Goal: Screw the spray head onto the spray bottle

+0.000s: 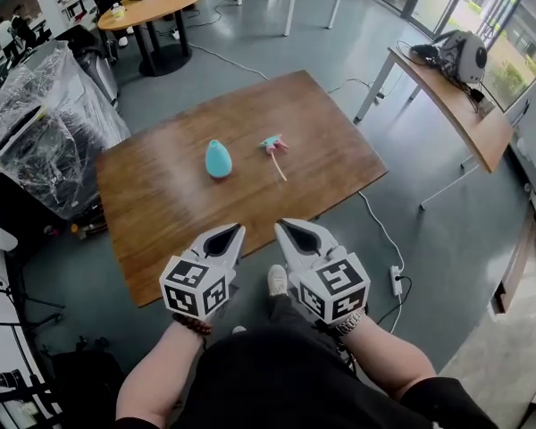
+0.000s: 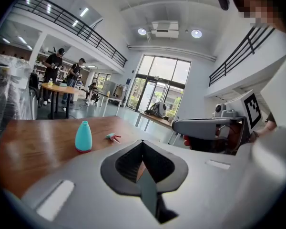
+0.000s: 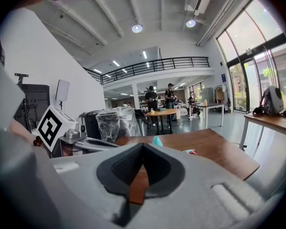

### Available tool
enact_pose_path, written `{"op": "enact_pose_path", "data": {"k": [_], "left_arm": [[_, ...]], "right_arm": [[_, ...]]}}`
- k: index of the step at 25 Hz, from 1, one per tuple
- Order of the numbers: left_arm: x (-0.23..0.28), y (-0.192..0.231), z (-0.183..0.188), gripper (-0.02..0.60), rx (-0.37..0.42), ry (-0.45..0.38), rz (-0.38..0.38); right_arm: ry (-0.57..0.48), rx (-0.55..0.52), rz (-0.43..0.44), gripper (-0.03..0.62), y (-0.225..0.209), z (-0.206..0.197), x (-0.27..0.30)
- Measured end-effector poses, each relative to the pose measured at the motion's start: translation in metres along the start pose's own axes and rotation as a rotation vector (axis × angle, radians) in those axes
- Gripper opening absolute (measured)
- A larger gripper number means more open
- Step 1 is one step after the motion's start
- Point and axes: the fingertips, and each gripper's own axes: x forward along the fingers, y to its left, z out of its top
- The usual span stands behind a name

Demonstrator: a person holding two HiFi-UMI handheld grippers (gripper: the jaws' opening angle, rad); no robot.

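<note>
- Here, head view: a brown table [image 1: 161, 222] carries the two task items near its middle.
- The teal spray bottle [image 1: 218, 159] stands upright, its long axis vertical and its narrow open neck pointing up; the left gripper view confirms this [image 2: 83, 136].
- The spray head [image 1: 273, 144] lies on its side just beside the bottle, at about 2 o'clock from it and apart from it. Its pale dip tube runs toward 5 o'clock.
- The left gripper [image 1: 235, 231] is clenched on nothing, jaws together. It hangs over the table's near edge at 6 o'clock of the bottle, well apart from it.
- The right gripper [image 1: 284, 226] is likewise clenched and empty, at 6 o'clock of the spray head.
</note>
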Motion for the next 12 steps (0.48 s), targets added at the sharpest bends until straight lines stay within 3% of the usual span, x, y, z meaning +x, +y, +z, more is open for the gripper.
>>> {"op": "enact_pose_path", "data": {"k": [7, 12], "left_arm": [[0.071, 0.019, 0.006, 0.011, -0.065, 0.067, 0.021], [0.120, 0.032, 0.004, 0.011, -0.162, 0.104, 0.042]], "right_arm": [[0.036, 0.031, 0.020, -0.008, -0.064, 0.003, 0.030], [0.065, 0.052, 0.032, -0.008, -0.108, 0.002, 0.043]]}}
